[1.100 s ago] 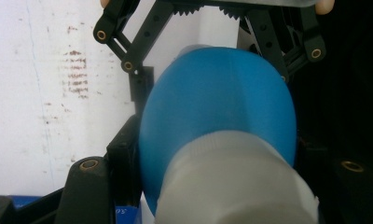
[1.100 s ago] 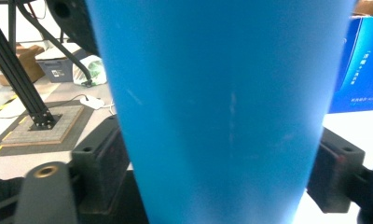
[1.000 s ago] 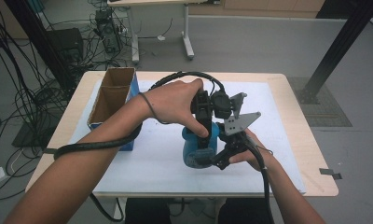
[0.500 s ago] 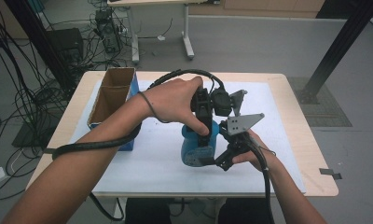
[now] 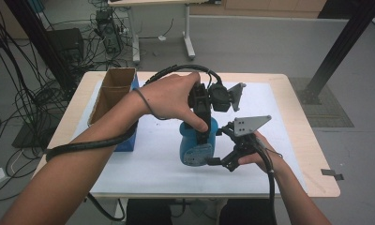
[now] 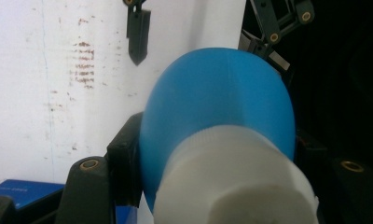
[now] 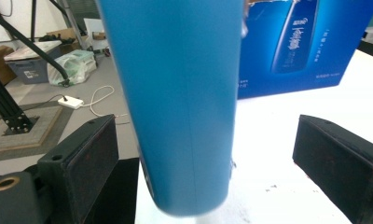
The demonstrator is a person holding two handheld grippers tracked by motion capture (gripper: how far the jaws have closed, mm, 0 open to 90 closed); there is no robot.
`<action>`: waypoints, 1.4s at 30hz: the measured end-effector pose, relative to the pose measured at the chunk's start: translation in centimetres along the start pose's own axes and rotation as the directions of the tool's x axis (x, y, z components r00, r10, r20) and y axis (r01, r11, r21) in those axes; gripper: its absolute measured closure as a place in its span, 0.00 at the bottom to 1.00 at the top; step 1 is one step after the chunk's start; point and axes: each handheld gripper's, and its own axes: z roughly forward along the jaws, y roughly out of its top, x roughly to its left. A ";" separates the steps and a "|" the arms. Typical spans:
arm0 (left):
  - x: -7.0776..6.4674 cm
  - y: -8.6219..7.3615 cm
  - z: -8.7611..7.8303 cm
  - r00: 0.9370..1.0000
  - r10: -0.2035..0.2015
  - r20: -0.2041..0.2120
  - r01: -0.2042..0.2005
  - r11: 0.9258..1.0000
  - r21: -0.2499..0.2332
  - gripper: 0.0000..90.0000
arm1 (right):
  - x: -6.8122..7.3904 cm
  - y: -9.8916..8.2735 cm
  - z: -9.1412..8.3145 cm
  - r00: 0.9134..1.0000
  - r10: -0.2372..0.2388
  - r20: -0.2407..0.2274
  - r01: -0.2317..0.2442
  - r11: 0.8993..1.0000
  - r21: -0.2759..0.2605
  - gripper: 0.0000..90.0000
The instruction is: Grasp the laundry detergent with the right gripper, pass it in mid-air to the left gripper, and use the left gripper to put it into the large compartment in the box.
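Left tool [image 5: 202,136] clamping blue bottle [image 5: 195,145] (tilted), right tool [image 5: 221,161] spread beside it

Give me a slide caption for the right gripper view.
Open right gripper straddling a blue bottle, with a blue box behind.

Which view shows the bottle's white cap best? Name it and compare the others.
The left gripper view: the cap is close up on the blue bottle. The high view shows the bottle with a hand over its top. The right gripper view shows its blue side.
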 end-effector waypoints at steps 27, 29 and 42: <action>1.6 -2.8 -2.4 0.903 -0.418 -0.095 0.414 0.908 -0.066 0.42 | 0.9 -1.0 -3.4 0.991 0.029 0.132 -0.031 0.999 0.012 0.07; 1.6 -3.0 -2.5 0.898 -0.429 -0.100 0.424 0.903 -0.070 0.42 | 0.9 -0.9 -3.7 0.990 0.028 0.138 -0.030 0.999 0.013 0.07; 4.1 -6.0 -4.9 0.770 -0.627 -0.120 0.615 0.779 -0.125 0.42 | 1.0 -1.1 -4.4 0.980 0.044 0.195 -0.047 0.999 0.010 0.06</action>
